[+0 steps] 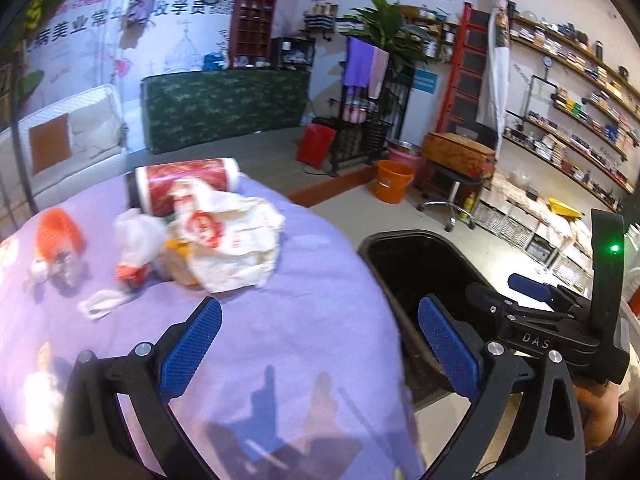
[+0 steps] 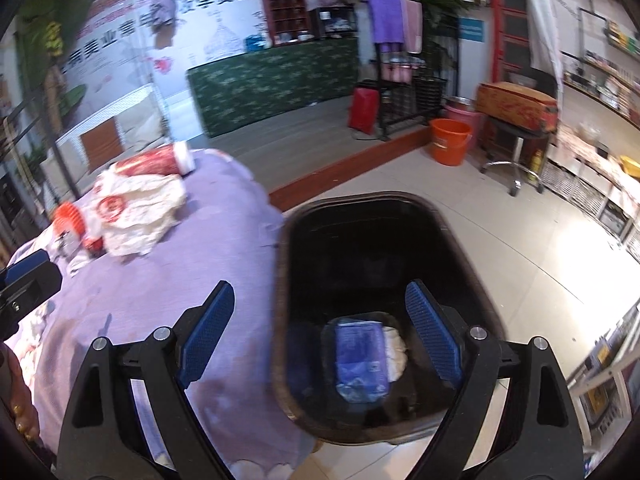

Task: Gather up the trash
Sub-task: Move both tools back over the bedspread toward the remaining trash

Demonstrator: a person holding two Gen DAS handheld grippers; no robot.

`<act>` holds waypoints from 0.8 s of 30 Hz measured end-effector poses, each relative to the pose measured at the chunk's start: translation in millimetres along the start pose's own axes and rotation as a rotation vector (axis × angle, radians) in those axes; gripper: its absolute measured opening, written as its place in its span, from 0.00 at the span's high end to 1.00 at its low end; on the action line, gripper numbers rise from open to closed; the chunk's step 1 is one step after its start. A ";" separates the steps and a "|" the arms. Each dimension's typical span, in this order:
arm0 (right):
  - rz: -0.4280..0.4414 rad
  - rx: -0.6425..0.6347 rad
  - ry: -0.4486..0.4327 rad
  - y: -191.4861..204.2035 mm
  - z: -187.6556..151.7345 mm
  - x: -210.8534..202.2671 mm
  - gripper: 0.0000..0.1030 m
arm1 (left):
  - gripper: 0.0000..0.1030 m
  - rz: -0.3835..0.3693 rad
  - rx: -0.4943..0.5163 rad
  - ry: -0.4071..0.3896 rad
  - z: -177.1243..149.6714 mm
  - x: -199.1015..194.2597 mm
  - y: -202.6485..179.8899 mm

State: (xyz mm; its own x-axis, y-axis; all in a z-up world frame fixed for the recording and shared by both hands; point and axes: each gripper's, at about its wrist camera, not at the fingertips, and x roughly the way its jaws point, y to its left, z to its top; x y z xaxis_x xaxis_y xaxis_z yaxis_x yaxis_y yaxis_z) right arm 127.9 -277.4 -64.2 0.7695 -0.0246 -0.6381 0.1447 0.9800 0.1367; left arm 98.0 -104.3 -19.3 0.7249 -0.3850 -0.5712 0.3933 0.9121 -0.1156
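Both jaws stood wide apart and empty: the right hand-held gripper [image 2: 320, 332] hung directly over the black bin [image 2: 460, 240], where a blue packet [image 2: 360, 356] lay, while the left hand-held gripper [image 1: 316, 344] hovered above the purple-clothed desk [image 1: 280, 340]. Ahead of it, well apart, sat the crumpled wrappers [image 1: 228, 240] and red roll [image 1: 184, 184]. Light plastic would probably slip or drag neighbouring scraps off the desk edge.

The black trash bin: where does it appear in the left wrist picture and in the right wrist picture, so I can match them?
Left wrist view: the black trash bin sits right of centre, beside the purple-covered table; its inside is not visible.
Right wrist view: the bin fills the centre, with a blue packet at the bottom.
Shared landmark: the orange bucket on the floor beyond the bin.
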 end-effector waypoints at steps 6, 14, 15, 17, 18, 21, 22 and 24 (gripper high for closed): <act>0.058 -0.057 0.012 32.2 -3.3 5.6 0.16 | 0.06 0.054 -0.043 -0.003 -10.6 -12.9 28.7; 0.138 -0.125 0.026 73.3 -5.5 9.2 0.16 | 0.06 0.155 -0.079 0.001 -39.4 -38.5 62.4; 0.149 -0.132 0.028 78.4 -6.6 9.8 0.16 | 0.06 0.172 -0.094 0.004 -43.3 -41.8 69.3; 0.169 -0.148 0.032 89.3 -8.8 11.2 0.16 | 0.06 0.210 -0.125 0.000 -50.6 -49.5 83.8; 0.176 -0.154 0.034 93.3 -9.7 12.0 0.16 | 0.06 0.226 -0.137 -0.001 -53.4 -52.7 89.4; 0.199 -0.180 0.042 108.2 -11.2 14.5 0.16 | 0.06 0.284 -0.179 -0.001 -61.7 -63.0 109.9; 0.203 -0.186 0.045 110.3 -11.8 14.9 0.16 | 0.06 0.303 -0.191 -0.001 -64.5 -65.7 116.8; 0.217 -0.199 0.049 118.4 -12.3 16.0 0.16 | 0.06 0.344 -0.214 0.010 -70.9 -69.3 131.2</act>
State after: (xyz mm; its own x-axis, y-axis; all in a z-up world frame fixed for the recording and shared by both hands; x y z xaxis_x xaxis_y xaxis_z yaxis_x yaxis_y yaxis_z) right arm 149.7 -159.3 -67.6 0.7374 0.1950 -0.6467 -0.1487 0.9808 0.1262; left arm 59.2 52.0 -52.6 0.7879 -0.0520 -0.6137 0.0018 0.9966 -0.0822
